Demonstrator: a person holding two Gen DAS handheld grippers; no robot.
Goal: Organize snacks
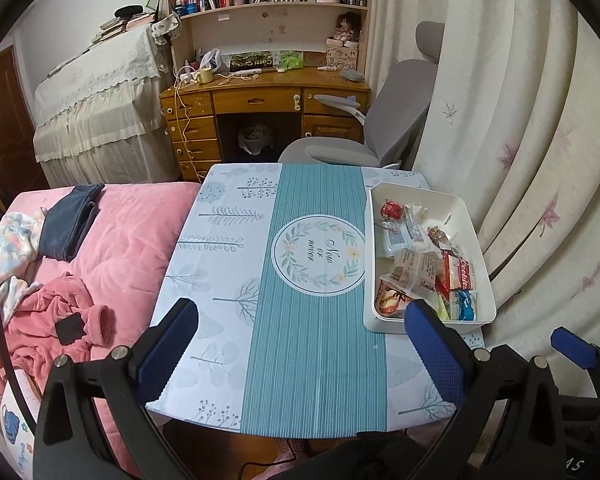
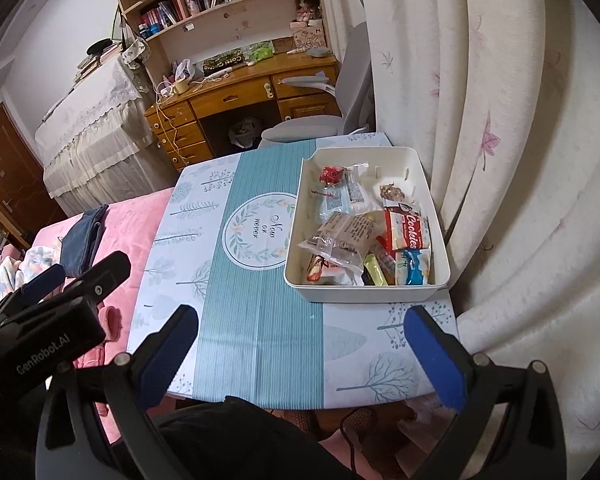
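A white bin (image 1: 482, 240) (image 2: 434, 196) stands on the right side of the small table and holds several wrapped snacks: a red-and-white Cookies pack (image 1: 462, 276) (image 2: 410, 232), a clear bag (image 2: 340, 240), a blue packet (image 2: 414, 266) and a red sweet (image 1: 392, 210). My left gripper (image 1: 304, 316) is open and empty above the table's near edge. My right gripper (image 2: 302, 318) is open too, holding nothing, just short of the bin's front wall. The left gripper also shows at the left edge of the right wrist view (image 2: 60, 280).
The table (image 1: 228, 272) wears a blue-and-white cloth with a teal stripe. A bed with a pink quilt (image 1: 112, 240) and clothes lies left. A curtain (image 2: 520, 160) hangs close on the right. A grey chair (image 1: 384, 128) and a wooden desk stand behind.
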